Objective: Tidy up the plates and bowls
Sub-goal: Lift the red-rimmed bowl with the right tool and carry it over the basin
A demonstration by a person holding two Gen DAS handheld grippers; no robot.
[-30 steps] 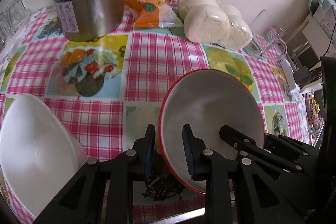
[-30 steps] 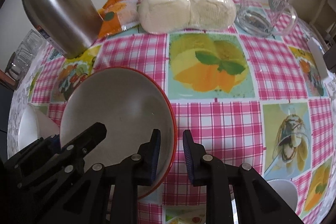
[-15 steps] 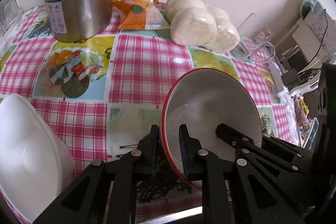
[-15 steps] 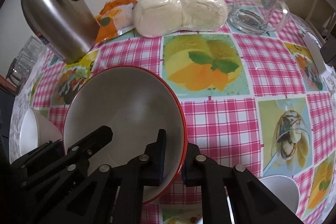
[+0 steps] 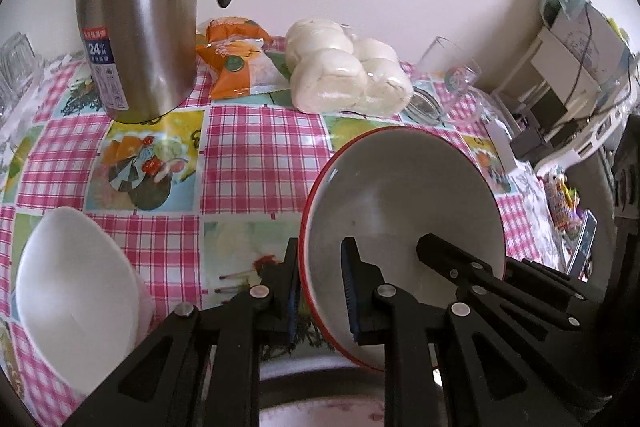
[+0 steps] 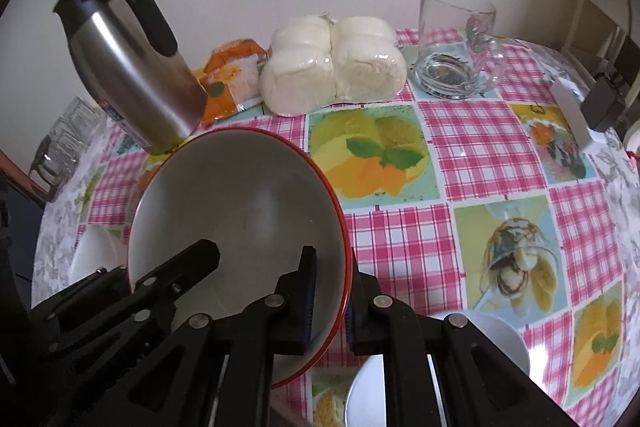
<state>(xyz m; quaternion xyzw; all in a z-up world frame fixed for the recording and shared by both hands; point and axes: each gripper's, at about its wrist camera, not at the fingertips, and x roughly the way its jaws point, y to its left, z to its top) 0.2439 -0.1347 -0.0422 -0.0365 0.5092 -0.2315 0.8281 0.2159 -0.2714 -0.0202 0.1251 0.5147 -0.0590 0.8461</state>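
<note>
Both tools had closed since the earlier frames: a second before, their fingers stood apart astride the rim of the red-rimmed bowl (image 5: 404, 211), and by this moment the left tool (image 5: 320, 291) was clamped on the rim at the bowl's 9 o'clock side and the right tool (image 6: 330, 301) on the opposite rim at 3 o'clock. With the bowl tilted and seemingly raised off the bench (image 5: 260, 143), the two-handed pickup looked done, and carrying it to a stack was probably next. A white bowl (image 5: 72, 291) lay at 8 o'clock in the left view, a likely nesting partner. On the steel thermos (image 5: 136, 11) at 11 o'clock, a blue label read "24"; its smaller characters and the print on the orange packet (image 5: 236, 63) were too blurred to read.
</note>
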